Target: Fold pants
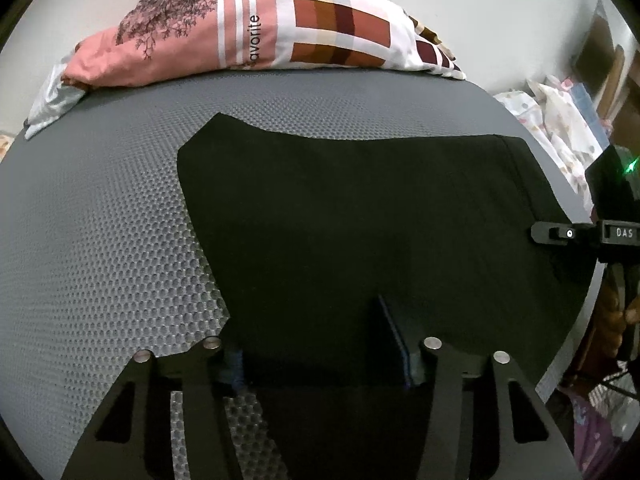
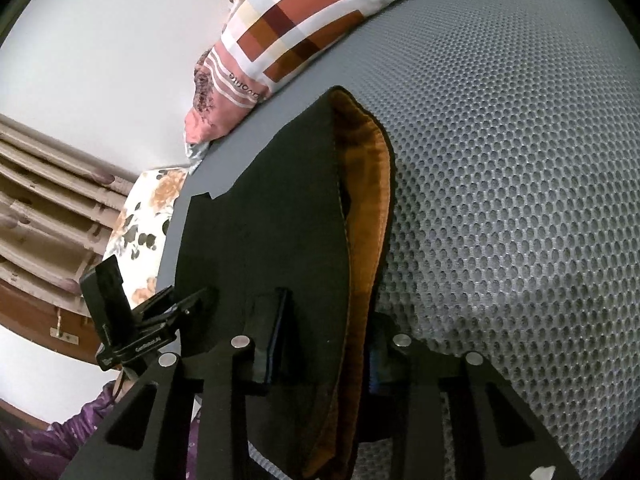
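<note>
mattress (image 1: pixel 100 208): grey mesh, bare at 9 o'clock | pants (image 1: pixel 360 208): black, flat at centre | left gripper (image 1: pixel 316 356): clenched on near hem, 6 o'clock | right gripper (image 2: pixel 324 356): clamped on waistband | advice: lift both edges together, level.

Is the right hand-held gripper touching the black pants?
Touching. The right wrist view shows the right hand-held gripper with the black pants edge pinched between its fingers.
</note>
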A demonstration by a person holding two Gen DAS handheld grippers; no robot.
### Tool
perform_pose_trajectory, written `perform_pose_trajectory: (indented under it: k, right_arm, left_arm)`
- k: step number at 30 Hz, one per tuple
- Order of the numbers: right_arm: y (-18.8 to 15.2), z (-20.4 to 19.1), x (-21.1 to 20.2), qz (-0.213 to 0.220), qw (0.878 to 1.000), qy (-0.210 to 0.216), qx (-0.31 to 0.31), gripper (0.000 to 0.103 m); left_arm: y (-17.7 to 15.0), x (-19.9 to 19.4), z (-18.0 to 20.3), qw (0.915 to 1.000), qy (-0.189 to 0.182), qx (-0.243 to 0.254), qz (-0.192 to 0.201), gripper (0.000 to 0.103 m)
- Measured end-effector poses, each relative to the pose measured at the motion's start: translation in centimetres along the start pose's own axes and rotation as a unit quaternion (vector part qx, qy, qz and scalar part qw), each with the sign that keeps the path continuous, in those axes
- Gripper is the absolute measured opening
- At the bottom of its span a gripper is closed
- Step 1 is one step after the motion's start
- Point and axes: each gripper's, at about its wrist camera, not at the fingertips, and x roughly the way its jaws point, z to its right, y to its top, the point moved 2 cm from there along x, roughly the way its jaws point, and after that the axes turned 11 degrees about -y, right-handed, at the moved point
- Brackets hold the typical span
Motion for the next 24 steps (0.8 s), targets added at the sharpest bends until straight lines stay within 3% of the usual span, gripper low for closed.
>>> perform_pose_trajectory:
  k: [4, 13, 24]
  right_arm:
    - [0.5, -0.3, 0.2, 0.0, 1.0, 0.011, 0.003, 0.029]
    - [3.7, -3.0, 2.8, 0.008, 0.999, 0.034, -0.007, 0.027]
    - [10.9, -7.7, 8.0, 0.023, 0.997, 0.049, -0.046, 0.026]
  left_arm:
    - [0.4, -0.3, 0.1, 0.9998, 0.016, 0.013, 0.004, 0.047]
    - [2.9, -1.1, -4.0, 0.9987, 0.047, 0.003, 0.021, 0.038]
    - [8.8, -0.9, -11.3, 0.9927, 0.105, -0.009, 0.059, 0.034]
